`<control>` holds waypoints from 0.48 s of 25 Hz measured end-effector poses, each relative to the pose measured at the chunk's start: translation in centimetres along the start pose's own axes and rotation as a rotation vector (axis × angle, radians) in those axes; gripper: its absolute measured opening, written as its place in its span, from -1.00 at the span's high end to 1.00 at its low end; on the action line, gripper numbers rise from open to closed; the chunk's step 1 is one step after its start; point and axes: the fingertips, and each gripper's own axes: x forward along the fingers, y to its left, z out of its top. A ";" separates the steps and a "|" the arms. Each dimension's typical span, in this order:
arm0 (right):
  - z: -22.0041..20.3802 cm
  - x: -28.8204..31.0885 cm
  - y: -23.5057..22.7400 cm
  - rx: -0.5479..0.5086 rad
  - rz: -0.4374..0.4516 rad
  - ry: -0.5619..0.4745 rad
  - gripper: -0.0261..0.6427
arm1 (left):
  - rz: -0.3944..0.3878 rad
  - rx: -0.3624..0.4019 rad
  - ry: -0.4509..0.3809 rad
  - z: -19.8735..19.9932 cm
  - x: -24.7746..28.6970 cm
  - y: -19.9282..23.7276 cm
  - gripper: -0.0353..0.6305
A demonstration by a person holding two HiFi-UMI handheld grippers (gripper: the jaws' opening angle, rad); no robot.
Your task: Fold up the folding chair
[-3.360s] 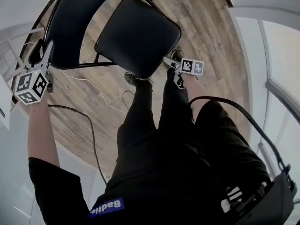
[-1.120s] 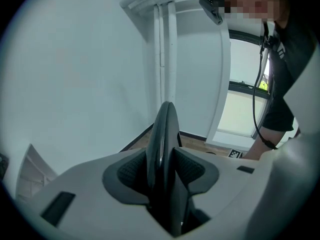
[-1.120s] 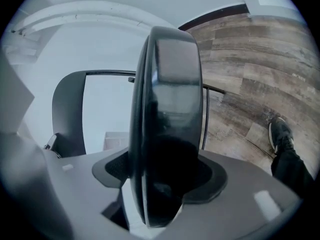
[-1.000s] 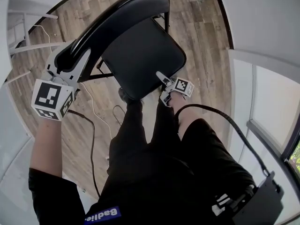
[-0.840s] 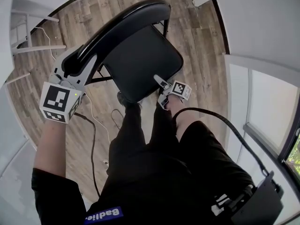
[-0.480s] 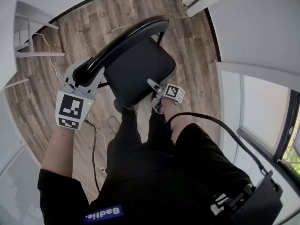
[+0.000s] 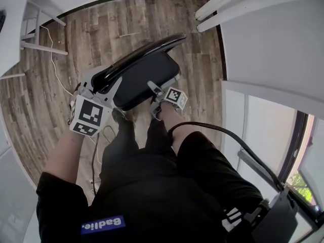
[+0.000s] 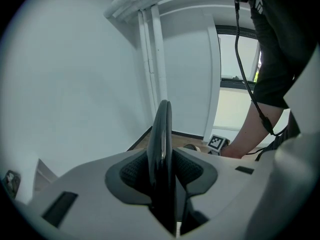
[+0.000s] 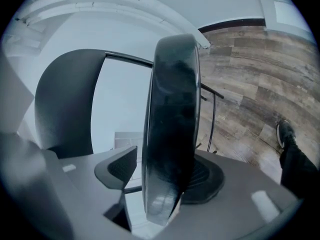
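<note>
The black folding chair stands on the wooden floor just ahead of my legs. In the head view its seat (image 7: 147, 77) is tipped up close to the curved backrest (image 7: 139, 57). My left gripper (image 7: 101, 85) is shut on the backrest's left end; its jaws have just been closing. The left gripper view shows the thin backrest edge (image 8: 162, 134) squeezed between both pads, at my left gripper (image 8: 162, 171). My right gripper (image 7: 153, 91) is shut on the seat's front edge. In the right gripper view the thick seat rim (image 9: 172, 114) fills my right gripper (image 9: 167, 171), with the backrest (image 9: 65, 99) behind.
White table legs (image 7: 35, 32) and a white cable (image 7: 53, 59) lie at the far left. A white wall and door frame (image 7: 263, 44) run along the right, with a window beyond. My shoes (image 7: 119, 116) stand under the chair. A black cable (image 7: 93, 166) trails on the floor.
The seat has swung up toward the backrest, so the chair looks much flatter. Both grippers have risen with it, the right one more, each keeping its hold.
</note>
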 end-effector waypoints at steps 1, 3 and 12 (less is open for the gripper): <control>0.1 0.2 0.5 0.001 -0.011 -0.004 0.18 | -0.005 -0.002 0.002 0.1 -0.1 -0.2 0.47; 0.4 0.5 1.9 -0.002 -0.021 -0.011 0.18 | -0.013 0.001 0.009 0.4 -0.5 -0.5 0.48; 1.7 4.3 10.1 -0.028 0.017 -0.026 0.27 | -0.014 0.050 0.023 1.3 -2.1 -3.5 0.53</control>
